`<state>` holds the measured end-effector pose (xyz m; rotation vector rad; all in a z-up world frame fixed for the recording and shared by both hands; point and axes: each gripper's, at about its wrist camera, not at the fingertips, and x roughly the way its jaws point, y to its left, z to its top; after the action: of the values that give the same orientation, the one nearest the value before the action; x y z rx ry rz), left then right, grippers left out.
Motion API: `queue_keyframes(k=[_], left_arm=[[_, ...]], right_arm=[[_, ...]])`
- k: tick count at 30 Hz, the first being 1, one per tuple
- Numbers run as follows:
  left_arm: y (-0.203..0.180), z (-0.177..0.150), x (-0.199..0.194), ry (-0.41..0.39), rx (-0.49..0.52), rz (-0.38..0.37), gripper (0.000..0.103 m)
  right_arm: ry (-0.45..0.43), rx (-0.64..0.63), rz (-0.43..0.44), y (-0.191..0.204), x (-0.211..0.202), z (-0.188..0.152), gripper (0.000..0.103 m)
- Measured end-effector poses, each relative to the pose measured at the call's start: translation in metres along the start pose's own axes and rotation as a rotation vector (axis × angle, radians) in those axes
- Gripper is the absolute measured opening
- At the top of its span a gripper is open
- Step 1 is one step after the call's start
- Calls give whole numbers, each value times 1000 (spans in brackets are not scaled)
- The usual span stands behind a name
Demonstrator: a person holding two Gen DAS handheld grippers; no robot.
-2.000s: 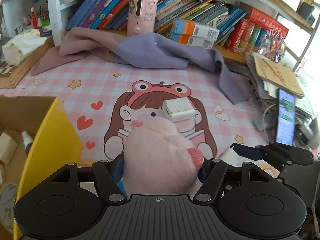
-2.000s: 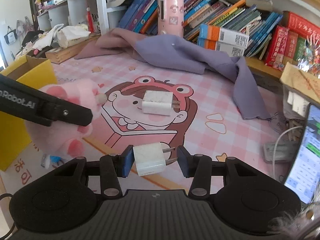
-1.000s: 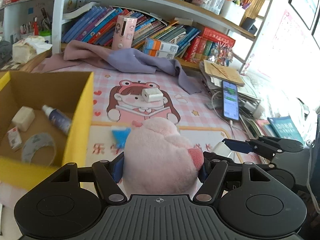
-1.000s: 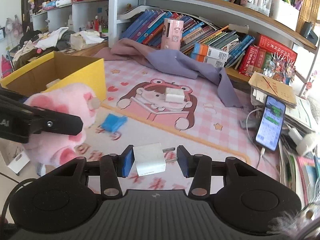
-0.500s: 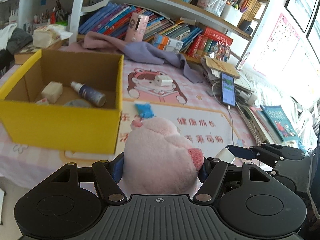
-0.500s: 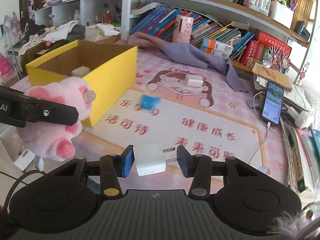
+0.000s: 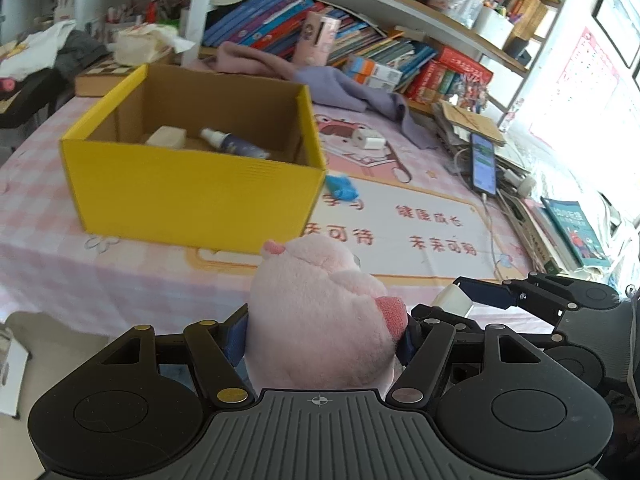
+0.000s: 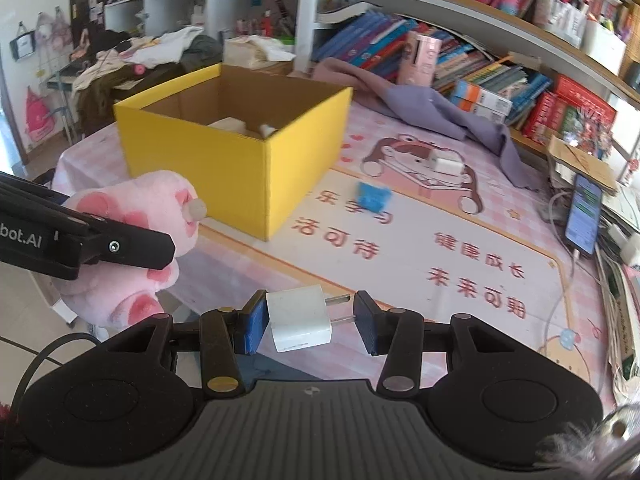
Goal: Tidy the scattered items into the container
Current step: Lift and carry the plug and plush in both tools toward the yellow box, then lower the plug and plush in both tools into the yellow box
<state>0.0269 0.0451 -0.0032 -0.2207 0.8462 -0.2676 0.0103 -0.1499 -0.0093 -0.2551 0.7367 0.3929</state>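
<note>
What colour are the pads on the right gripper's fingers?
Blue. The pads on the right gripper show best in the right wrist view, either side of the white charger.

Left gripper (image 7: 322, 334): clamps pink plush (image 7: 320, 320)
Yellow box (image 7: 192, 192): on table (image 7: 48, 256), holds spray bottle (image 7: 234, 145)
Right gripper (image 7: 470, 300): grips white charger (image 7: 451, 300)

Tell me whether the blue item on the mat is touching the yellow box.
Apart. The right wrist view shows bare mat between the blue item and the yellow box.
</note>
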Motion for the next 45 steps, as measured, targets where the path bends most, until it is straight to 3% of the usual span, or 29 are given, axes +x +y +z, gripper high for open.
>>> queue_keyframes(k=[20,27,33,39,45], left_arm=[[66,-11,-28,-23,-124,114,68],[71,1,-27,-56,-136,125,68],[63,28,-32,-131,-65,145,68],[59,75,-31,-208,4,156,69],[59,112,-8,-217,40,156,69]], right_arm=[[-2,-168,154,69,26,31,44],[-31,-230,176,71,29,47,44],[-101,-253,189,63,32,71,44],[-206,-265,207,50,31,112,44],[-229,-283,218,35,57,149,44]])
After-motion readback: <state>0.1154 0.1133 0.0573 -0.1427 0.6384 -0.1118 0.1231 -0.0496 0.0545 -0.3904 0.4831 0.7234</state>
